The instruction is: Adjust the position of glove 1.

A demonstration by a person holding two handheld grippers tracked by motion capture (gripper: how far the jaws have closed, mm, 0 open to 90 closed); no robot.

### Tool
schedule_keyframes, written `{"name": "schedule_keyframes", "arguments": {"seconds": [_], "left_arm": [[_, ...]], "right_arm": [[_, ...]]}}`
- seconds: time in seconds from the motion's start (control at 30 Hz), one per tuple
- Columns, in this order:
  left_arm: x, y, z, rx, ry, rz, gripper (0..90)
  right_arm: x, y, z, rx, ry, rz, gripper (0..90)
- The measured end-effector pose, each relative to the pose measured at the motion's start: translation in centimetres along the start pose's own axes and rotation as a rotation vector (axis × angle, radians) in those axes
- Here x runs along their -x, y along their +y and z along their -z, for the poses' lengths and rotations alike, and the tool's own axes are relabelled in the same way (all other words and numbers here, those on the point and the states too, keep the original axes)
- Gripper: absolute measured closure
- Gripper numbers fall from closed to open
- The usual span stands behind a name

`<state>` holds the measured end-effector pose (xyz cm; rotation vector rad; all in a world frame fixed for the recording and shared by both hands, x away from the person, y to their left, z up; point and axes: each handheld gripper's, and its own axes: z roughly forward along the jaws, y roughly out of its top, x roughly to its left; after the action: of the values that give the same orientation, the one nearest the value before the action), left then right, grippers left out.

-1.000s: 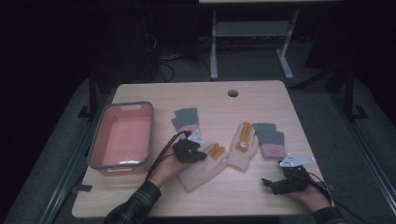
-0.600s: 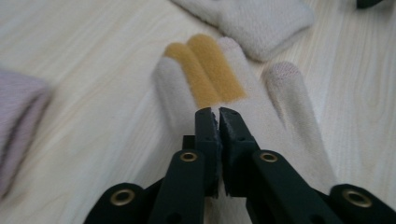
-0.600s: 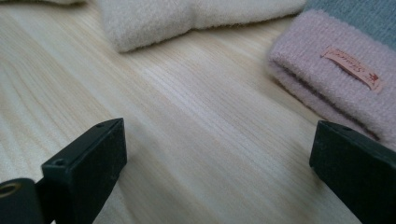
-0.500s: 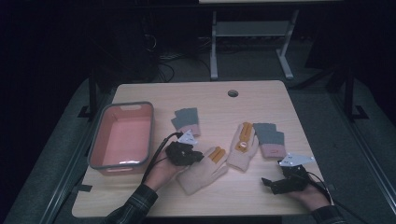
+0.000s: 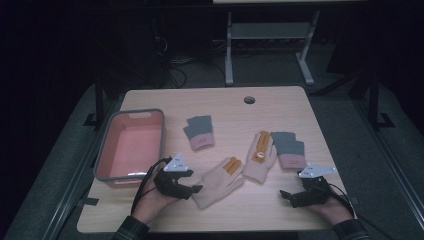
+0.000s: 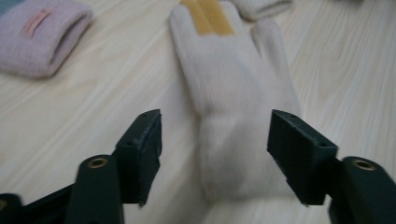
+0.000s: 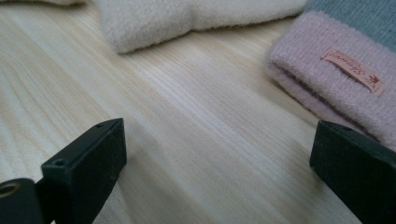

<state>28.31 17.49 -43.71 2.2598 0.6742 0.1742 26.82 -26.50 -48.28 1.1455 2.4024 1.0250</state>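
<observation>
A cream glove with orange fingers [image 5: 220,180] lies flat on the wooden table [image 5: 225,107]. My left gripper [image 5: 194,189] sits just left of its cuff. In the left gripper view the jaws have just been opening, and the left gripper [image 6: 215,135] stands open astride the cream glove [image 6: 224,84] without pressing it. A second cream glove [image 5: 260,155] lies to the right, beside a grey glove with a pink cuff [image 5: 290,150]. My right gripper [image 5: 284,194] rests open near the front edge. In its own view the right gripper [image 7: 217,154] has bare wood between the jaws and the pink cuff [image 7: 336,70] at the right.
A pink basket with a grey rim [image 5: 102,150] stands at the table's left side. Another grey glove with a pink cuff [image 5: 200,132] lies behind the left hand. A cable hole [image 5: 249,99] sits near the far edge.
The left hand has drawn back toward the near left, away from the gloves. Its jaws now stand apart around the cream glove's cuff. The right hand has stayed in place.
</observation>
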Motion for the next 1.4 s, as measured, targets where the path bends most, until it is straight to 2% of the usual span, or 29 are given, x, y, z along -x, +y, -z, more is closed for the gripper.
{"name": "schedule_keyframes", "arguments": {"seconds": [0.07,0.13,0.3,0.37,0.43,0.47,0.5,0.53,0.67,0.77,0.9,1.07,1.13,1.27,1.33,1.4], "left_arm": [[0.2,-0.5,0.2,-0.001,0.003,0.008,29.7],[0.6,-1.8,0.4,-0.016,0.019,0.003,26.4],[0.8,-3.3,0.2,-0.039,0.057,0.0,19.4],[0.7,-3.7,0.1,-0.046,0.059,-0.005,16.8],[0.7,-3.9,0.0,-0.052,0.057,-0.005,15.1],[0.7,-4.2,-0.1,-0.05,0.051,-0.004,14.6],[0.7,-4.3,-0.1,-0.052,0.052,-0.013,14.6],[0.7,-4.5,-0.2,-0.048,0.059,-0.022,14.5],[0.7,-4.6,-0.3,-0.033,0.063,-0.039,14.0],[0.6,-5.2,-0.4,0.015,0.053,-0.058,12.4],[0.5,-5.4,-0.2,0.022,0.041,-0.065,12.9],[0.4,-5.4,-0.2,0.019,0.037,-0.071,13.0],[0.4,-5.4,-0.2,0.019,0.037,-0.071,13.1],[0.4,-5.4,-0.2,0.019,0.037,-0.071,13.0],[0.4,-5.4,-0.2,0.018,0.037,-0.072,13.0],[0.4,-5.4,-0.2,0.019,0.037,-0.071,13.0]], "right_arm": [[0.0,0.0,0.0,0.0,0.0,-0.001,3.2],[0.0,0.0,0.0,0.0,0.0,0.0,3.2],[0.0,0.0,0.0,-0.002,0.003,0.002,3.1],[0.1,0.2,0.0,-0.012,0.004,0.01,3.5],[0.1,0.2,0.0,-0.021,0.006,0.01,5.5],[0.1,0.6,0.3,-0.038,0.023,0.017,12.3],[0.2,0.7,0.5,-0.035,0.023,0.016,13.4],[0.1,0.9,0.7,-0.019,0.017,-0.001,14.2],[-0.1,1.4,1.1,0.002,0.026,-0.011,16.5],[-0.2,1.8,1.0,-0.004,0.039,0.004,19.7],[-0.4,2.7,0.7,0.007,0.058,0.029,23.7],[-0.4,3.6,0.4,0.015,0.072,0.039,27.8],[-0.5,4.1,0.1,0.017,0.086,0.056,33.0],[-0.6,4.9,-0.1,0.023,0.115,0.07,53.9],[-0.7,5.4,-0.4,0.024,0.12,0.075,61.5],[-0.6,5.7,-0.7,0.021,0.124,0.073,64.5]]}}
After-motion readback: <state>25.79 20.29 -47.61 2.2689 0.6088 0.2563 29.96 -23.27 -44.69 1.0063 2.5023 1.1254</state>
